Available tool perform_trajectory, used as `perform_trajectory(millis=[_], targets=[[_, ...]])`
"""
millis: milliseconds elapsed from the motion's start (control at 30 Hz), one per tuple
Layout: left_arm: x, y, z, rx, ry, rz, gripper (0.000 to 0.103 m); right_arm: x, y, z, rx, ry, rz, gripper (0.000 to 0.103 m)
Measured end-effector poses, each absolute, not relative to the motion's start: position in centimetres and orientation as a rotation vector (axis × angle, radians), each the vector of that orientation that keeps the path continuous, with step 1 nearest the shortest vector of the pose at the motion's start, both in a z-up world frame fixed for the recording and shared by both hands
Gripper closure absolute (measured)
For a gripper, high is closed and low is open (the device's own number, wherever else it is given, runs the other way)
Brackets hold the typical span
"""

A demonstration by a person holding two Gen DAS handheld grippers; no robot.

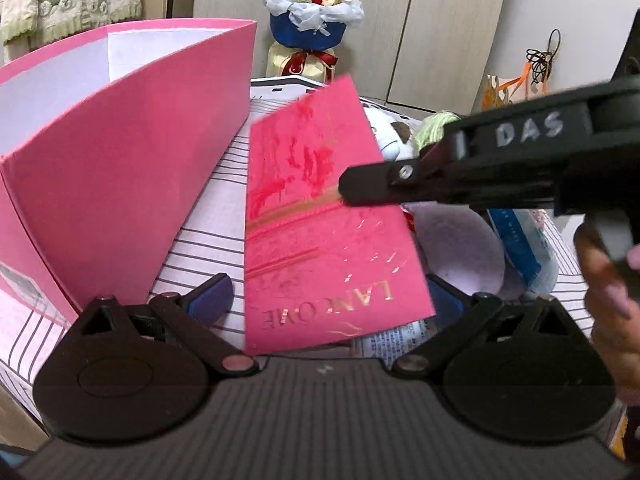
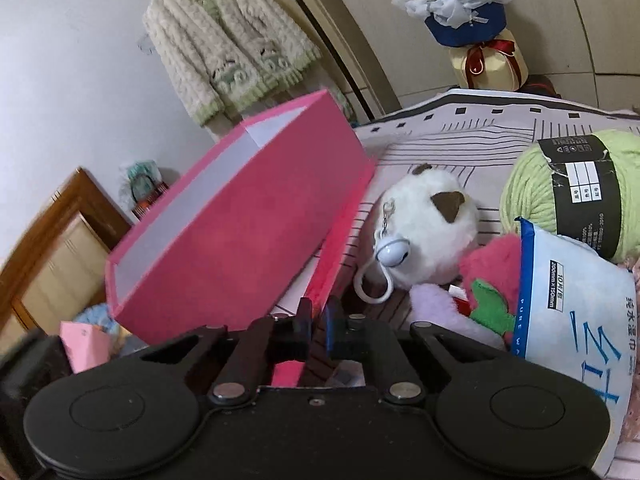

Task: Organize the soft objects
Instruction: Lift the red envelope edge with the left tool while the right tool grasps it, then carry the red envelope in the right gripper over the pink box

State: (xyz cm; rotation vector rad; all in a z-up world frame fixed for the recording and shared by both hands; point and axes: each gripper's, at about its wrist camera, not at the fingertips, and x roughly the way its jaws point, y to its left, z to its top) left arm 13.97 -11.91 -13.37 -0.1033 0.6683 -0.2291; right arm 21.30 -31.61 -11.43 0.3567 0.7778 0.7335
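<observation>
My right gripper (image 2: 316, 320) is clamped on the edge of the flat pink cardboard lid (image 1: 320, 216) with gold lettering, tilted up just beside the open pink cardboard box (image 2: 240, 232). My left gripper (image 1: 332, 300) has its fingers apart either side of the lid, not pressing it. Past the lid from the box lie a white plush toy (image 2: 432, 220), a green yarn ball (image 2: 528, 184) and a wet-wipe pack (image 2: 576, 300).

- Box (image 1: 120, 168): pink outside, white inside.
- Lid (image 1: 320, 220): deep pink, red splashes, gold lettering and lines.
- Bedcover (image 2: 460, 136): white, dark stripes.
- Plush toy (image 2: 432, 216): white, brown patch.
- Yarn ball (image 2: 528, 192): pale green, black label.
- Wipes pack (image 2: 576, 312): white, blue print.
- Strawberry plush (image 2: 488, 264): pink, green leaves.
- Cardigan (image 2: 228, 40): cream, green trim.
- Bouquet (image 1: 312, 4): yellow flowers, blue wrap, red ribbon.
</observation>
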Motion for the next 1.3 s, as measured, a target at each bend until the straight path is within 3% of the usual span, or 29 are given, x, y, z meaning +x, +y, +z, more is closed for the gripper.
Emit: perform_trajectory(millis=[167,333,633,933,1300], targets=[[12.8,-12.7,-12.9,-0.016,0.587,-0.236,0.005,20.6,-31.8,-10.4,0.373,0.768,0.691,0.099],[11.9,-13.1,-12.5,0.003,0.585,-0.271,0.033,20.1,-31.8,-10.4,0.409,0.792,0.632,0.099],[9.7,-13.4,-11.4,0.098,0.554,-0.282,0.064,19.5,-31.4,-10.2,0.427,0.838,0.581,0.097],[7.3,-11.9,-9.9,0.086,0.559,-0.361,0.074,17.4,-29.6,-7.8,0.382,0.858,0.567,0.097],[3.9,-9.6,-7.6,0.107,0.535,-0.417,0.075,13.3,-27.2,-4.7,0.311,0.824,0.559,0.097]])
